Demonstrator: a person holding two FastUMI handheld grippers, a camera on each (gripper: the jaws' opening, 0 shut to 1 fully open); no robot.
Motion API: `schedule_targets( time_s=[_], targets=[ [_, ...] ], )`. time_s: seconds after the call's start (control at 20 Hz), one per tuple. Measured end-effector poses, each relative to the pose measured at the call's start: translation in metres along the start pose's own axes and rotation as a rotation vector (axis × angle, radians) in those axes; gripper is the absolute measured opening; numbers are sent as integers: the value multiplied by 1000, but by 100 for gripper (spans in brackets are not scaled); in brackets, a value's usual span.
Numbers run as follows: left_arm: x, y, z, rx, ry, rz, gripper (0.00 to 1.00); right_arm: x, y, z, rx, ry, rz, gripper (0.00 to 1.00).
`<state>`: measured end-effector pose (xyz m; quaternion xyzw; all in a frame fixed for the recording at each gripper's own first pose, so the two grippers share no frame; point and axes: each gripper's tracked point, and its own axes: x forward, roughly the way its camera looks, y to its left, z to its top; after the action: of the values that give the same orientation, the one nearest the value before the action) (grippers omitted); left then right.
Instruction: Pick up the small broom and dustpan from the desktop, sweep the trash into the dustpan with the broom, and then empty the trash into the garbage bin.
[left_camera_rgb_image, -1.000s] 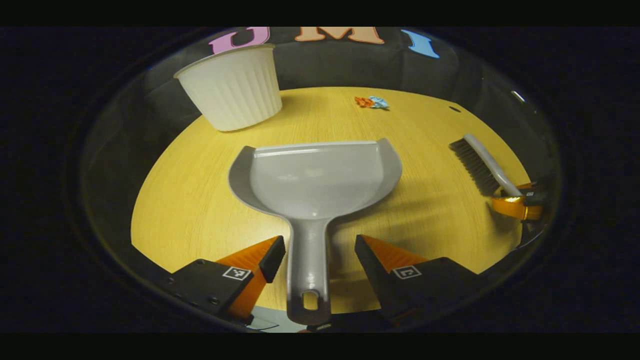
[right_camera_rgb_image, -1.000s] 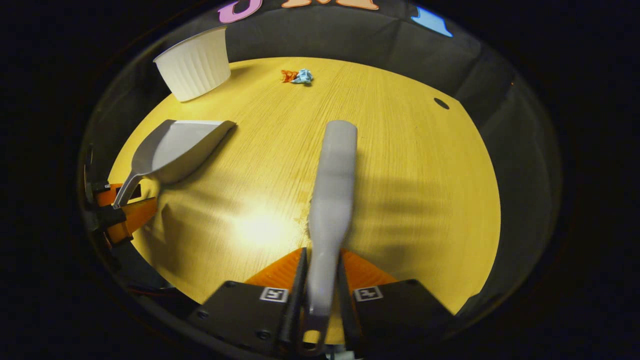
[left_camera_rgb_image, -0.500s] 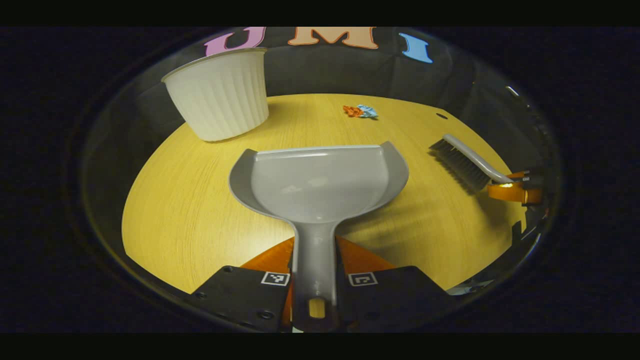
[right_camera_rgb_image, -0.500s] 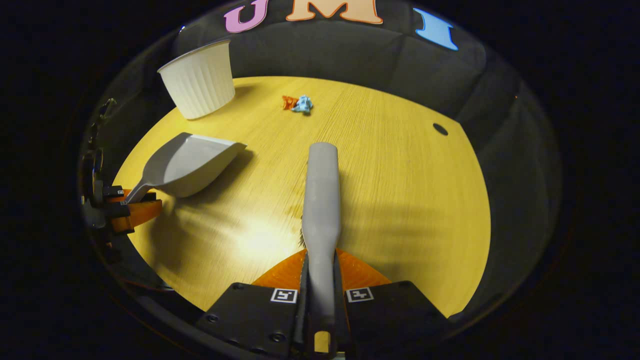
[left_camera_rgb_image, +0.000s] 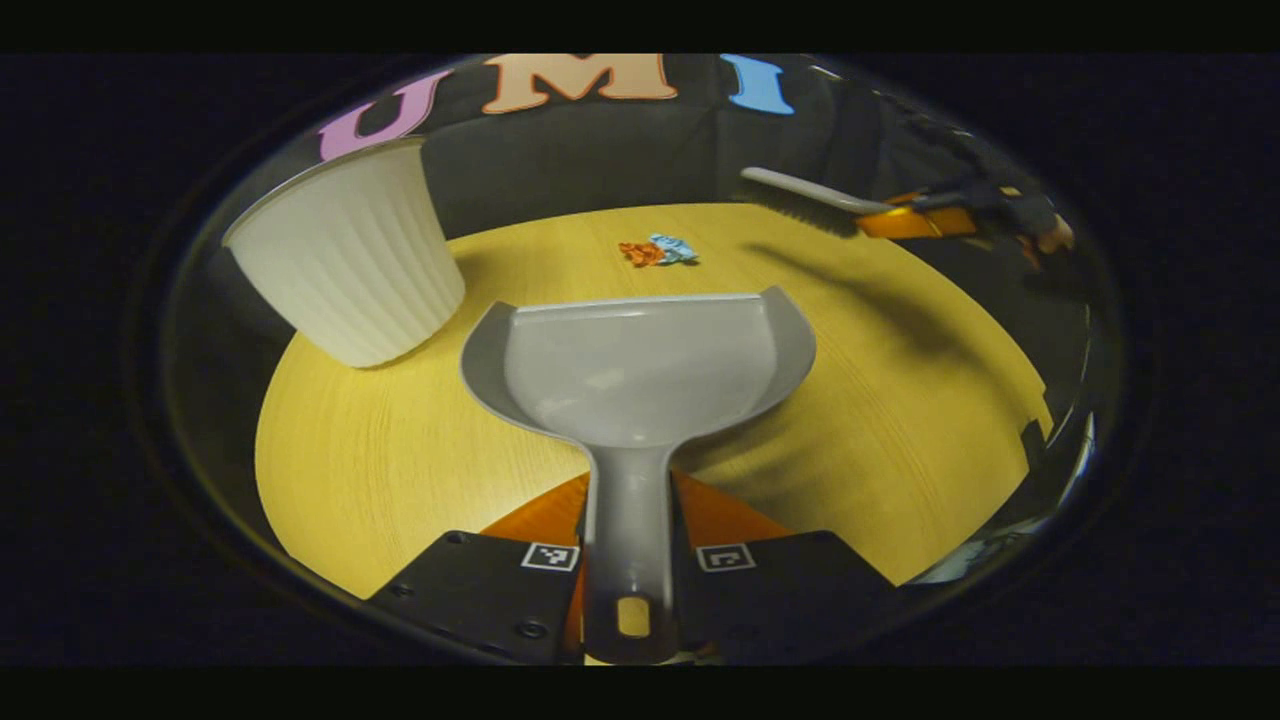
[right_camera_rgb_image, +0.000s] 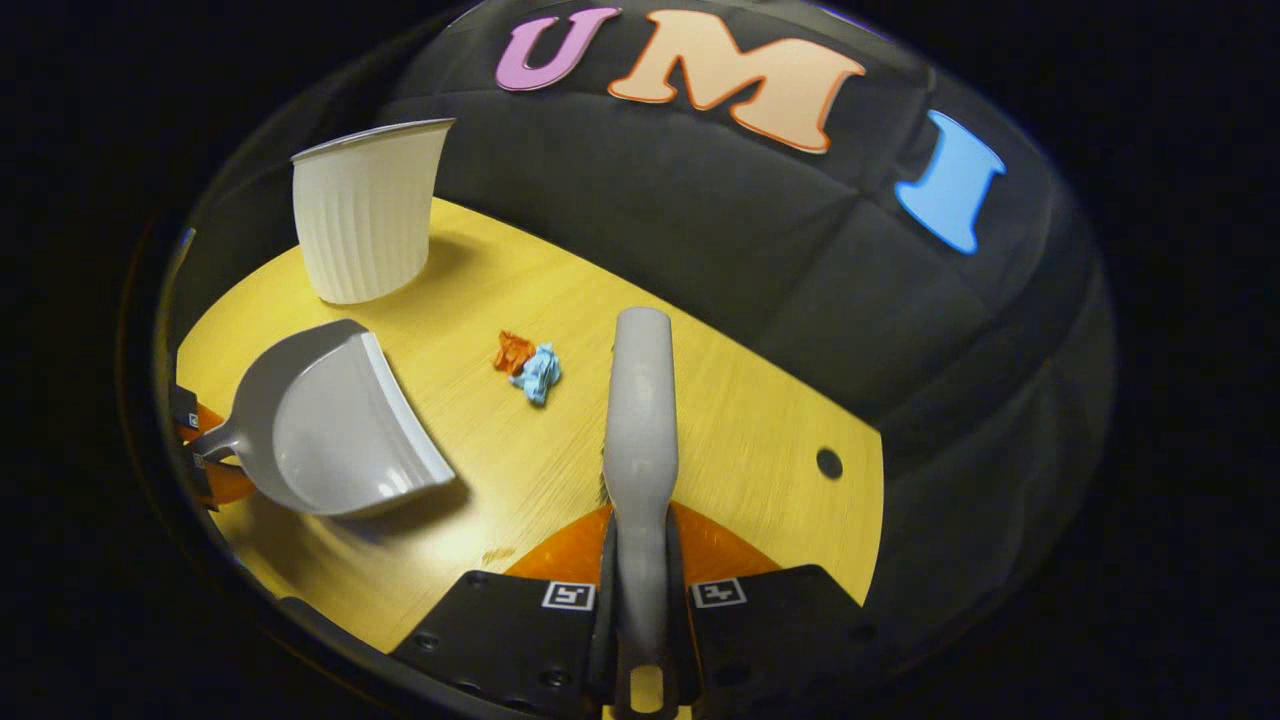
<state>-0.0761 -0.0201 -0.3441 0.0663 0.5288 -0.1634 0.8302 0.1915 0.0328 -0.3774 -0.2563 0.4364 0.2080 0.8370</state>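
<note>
With the left gripper clamping the dustpan handle and the right gripper clamping the broom, set the pan's lip flat on the desktop beside the trash near the far edge, then sweep toward it.

My work surface is a yellow wood-grain desktop with a small dark round hole near its right side in my right gripper view. A white ribbed garbage bin stands upright on it at the far left. Trash sits mid-desk toward the back: an orange scrap touching a blue scrap, well apart from the bin.
</note>
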Motion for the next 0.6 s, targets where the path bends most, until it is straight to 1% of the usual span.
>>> schedule_targets(
  time_s=[0.05,0.2,0.3,0.35,0.4,0.5,0.55,0.6],
  targets=[
    [-1,-2,3,13,3,-11,28,22,-2,13,-48,-11,10,20],
    [-2,-5,7,40,12,-27,28,68,-1,33,-186,13,68,20],
    [-2,-6,6,50,24,-29,30,90,1,47,-243,28,110,19],
    [-1,-7,5,45,29,-33,28,99,6,49,-259,42,136,18],
    [-1,-8,4,38,39,-39,28,105,9,51,-289,56,153,20],
    [-2,-7,3,43,49,-33,28,109,18,50,-363,77,195,19],
    [0,-5,2,54,49,-28,31,106,27,47,-395,86,235,20],
    [0,-5,0,53,58,-26,28,101,35,45,-425,88,270,20]
  ],
)
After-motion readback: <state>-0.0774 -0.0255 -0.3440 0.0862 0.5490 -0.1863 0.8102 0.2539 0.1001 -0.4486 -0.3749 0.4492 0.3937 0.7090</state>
